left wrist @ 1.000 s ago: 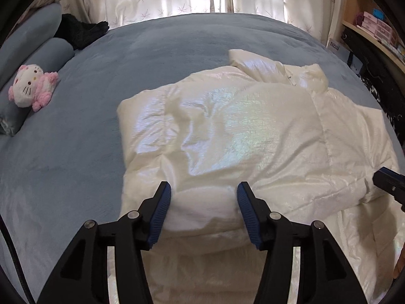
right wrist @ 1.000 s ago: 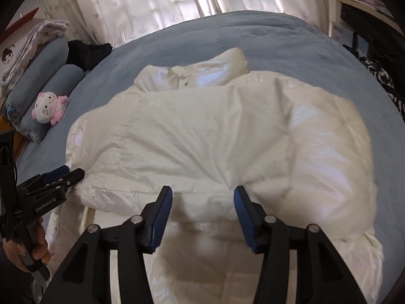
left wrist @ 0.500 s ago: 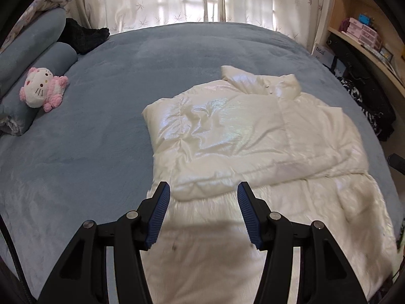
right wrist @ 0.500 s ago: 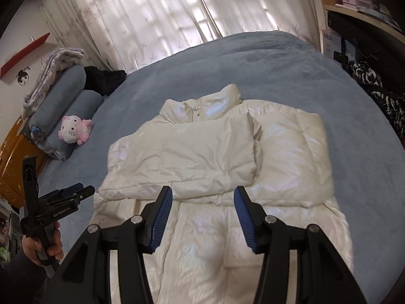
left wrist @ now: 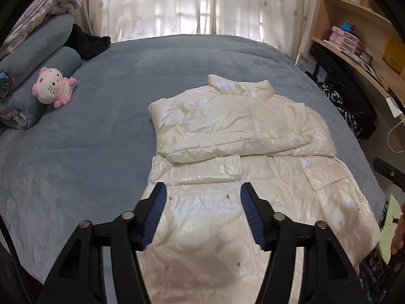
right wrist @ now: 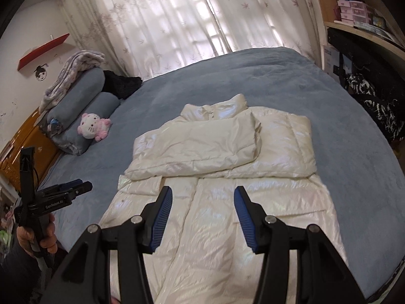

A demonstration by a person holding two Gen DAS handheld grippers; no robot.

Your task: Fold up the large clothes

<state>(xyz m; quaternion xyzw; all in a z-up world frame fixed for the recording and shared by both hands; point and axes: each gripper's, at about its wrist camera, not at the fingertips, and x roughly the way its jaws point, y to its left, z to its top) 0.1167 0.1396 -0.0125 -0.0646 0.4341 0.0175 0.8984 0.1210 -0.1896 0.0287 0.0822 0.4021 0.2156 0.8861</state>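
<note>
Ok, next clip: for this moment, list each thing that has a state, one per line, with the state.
White puffer coat: flat on the bed, front up, sleeves folded across the chest, lower half still unfolded.
Collar: at the far end, towards the curtains.
Left tool: open, empty, above the coat's lower half.
Right tool: open, empty, above the coat's lower half.
Curtains: drawn.
Plush toy: leaning on rolled bedding.

Black two-finger left gripper [left wrist: 203, 198] with ribbed blue pads [left wrist: 155, 215], silver pivot screws; white "GenRobot.AI" lettering, bare-skinned hand [right wrist: 38, 235].
</note>
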